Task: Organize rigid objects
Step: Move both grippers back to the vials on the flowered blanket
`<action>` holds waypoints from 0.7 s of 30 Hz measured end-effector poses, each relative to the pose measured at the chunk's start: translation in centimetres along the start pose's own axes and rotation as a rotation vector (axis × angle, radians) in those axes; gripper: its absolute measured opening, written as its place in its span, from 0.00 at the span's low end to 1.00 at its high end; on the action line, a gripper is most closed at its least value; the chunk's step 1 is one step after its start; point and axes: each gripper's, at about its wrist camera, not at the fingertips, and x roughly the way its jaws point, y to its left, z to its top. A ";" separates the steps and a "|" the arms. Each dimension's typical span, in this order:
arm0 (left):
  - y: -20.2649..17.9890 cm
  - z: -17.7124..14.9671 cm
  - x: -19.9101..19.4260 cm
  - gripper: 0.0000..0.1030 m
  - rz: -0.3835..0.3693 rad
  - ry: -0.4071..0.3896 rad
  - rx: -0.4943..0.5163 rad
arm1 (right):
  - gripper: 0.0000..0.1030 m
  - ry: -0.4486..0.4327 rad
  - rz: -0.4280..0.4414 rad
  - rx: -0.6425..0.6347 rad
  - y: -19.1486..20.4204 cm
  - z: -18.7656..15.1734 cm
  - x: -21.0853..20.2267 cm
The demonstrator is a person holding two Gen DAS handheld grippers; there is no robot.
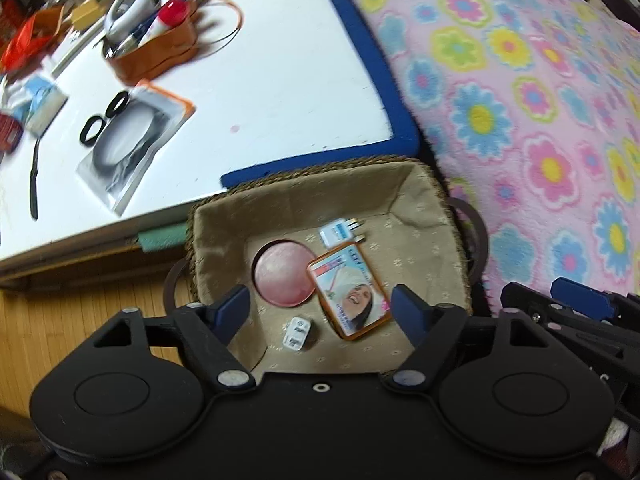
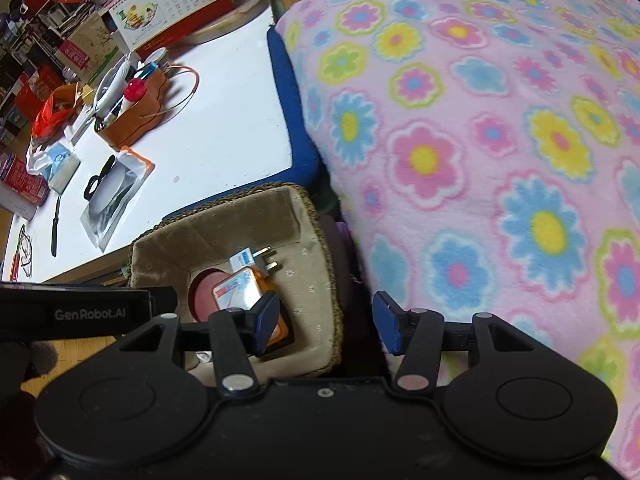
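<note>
Left gripper points steeply down over the basket, jaws wide, nothing between the pads. Directly under it: an orange-edged card pack printed with a smiling face, lying flat and overlapping the edge of a pink round lid. A small white plug sits just in front of the pack; a second white plug with metal prongs lies behind it, toward the basket's far wall. All four rest on the beige cloth lining.

Right gripper also tilts down, beside the basket's right rim, over the gap between the basket and the flowered blanket. Its pads stand apart with nothing gripped; left pad overhangs the card pack.

Farther out, white table with blue edge: a clear packet with two black rings on it, a black pen, then a brown leather tray holding a red-capped tube and a white tool.
</note>
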 end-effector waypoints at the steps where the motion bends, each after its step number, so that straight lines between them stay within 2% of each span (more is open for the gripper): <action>1: -0.3 -0.1 -0.2 0.73 -0.006 -0.012 0.012 | 0.51 -0.005 -0.005 0.002 -0.3 -0.1 -0.2; 2: -0.6 -0.1 -0.4 0.73 -0.012 -0.025 0.023 | 0.51 -0.011 -0.011 0.004 -0.7 -0.1 -0.5; 4: -1.2 -0.2 -0.9 0.81 -0.024 -0.050 0.046 | 0.52 -0.024 -0.023 0.007 -1.5 -0.3 -1.0; 9: -3.0 -0.6 -2.0 0.85 -0.041 -0.115 0.115 | 0.54 -0.061 -0.060 0.041 -4.9 -0.6 -2.9; 16: -6.0 -1.7 -3.6 0.91 -0.047 -0.193 0.232 | 0.56 -0.140 -0.194 0.075 -12.1 -2.0 -6.8; 21: -8.1 -2.5 -4.5 0.94 -0.083 -0.223 0.303 | 0.57 -0.181 -0.308 0.005 -18.7 -4.0 -9.3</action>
